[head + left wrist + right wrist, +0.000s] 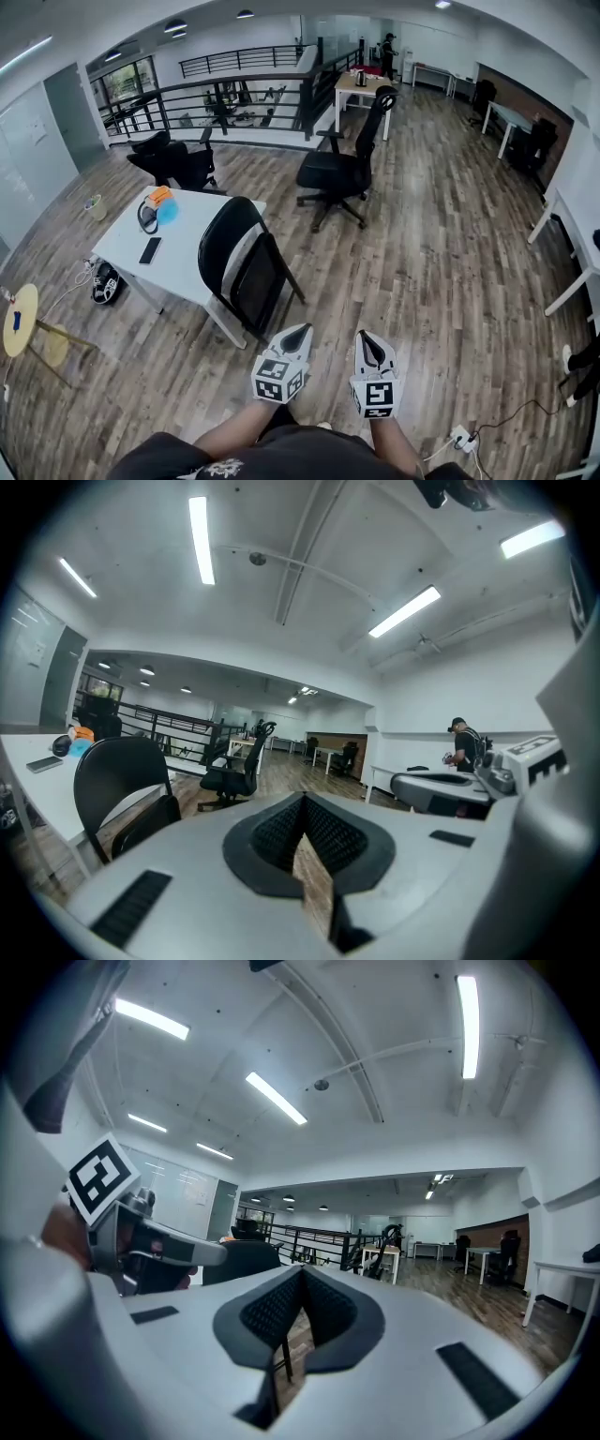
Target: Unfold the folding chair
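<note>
There's the folding chair [246, 267], black, seat and back close together, not opened out. It stands just beside the white table [187, 272], at the table's near edge. On that table lie a dark phone [150, 249] and, toward its far end, headphones [146, 217] next to an orange item [159, 195]. Beyond the table sits a black office chair [342, 169], with a second one [178, 161] off the far corner. Left of the table is a round wooden stool [21, 319]. On the near side, wood floor [422, 262] separates the chair from the left gripper [296, 332] and right gripper [367, 339]. Both point at the chair, tongs pinched together on nothing.
</note>
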Demonstrator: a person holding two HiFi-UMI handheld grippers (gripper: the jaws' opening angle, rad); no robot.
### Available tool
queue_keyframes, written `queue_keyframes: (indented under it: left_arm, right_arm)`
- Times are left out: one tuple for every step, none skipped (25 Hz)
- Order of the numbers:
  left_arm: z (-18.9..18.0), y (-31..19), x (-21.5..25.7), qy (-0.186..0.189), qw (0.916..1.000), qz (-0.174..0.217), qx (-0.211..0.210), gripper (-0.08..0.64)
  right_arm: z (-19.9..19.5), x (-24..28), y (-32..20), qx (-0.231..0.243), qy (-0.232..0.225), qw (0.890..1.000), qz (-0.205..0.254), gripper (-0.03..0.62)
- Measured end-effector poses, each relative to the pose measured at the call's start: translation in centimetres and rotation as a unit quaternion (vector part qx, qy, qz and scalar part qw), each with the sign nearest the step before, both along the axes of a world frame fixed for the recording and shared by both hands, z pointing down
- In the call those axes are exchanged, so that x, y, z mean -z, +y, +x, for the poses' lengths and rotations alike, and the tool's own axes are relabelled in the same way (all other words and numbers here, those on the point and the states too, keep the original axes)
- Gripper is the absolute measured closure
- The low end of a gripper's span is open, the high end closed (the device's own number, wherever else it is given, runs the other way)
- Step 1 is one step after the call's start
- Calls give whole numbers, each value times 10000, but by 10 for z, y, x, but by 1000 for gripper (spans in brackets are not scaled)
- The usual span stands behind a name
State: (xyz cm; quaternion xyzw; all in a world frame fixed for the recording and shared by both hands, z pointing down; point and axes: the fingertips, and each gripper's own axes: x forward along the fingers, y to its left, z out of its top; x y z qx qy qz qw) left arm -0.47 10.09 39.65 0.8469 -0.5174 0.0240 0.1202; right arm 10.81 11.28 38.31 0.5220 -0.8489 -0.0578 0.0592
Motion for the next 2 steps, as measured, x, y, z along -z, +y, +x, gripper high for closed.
queue_keyframes:
  left_arm:
    - [0,1,-2,-10,10000,-13,8,555]
    - [-1,1,-3,-19,10000,-24,18,555]
  right_arm:
    - [0,0,0,3,-7,10000,3,578]
    - [-1,0,0,6,-14,10000,7,578]
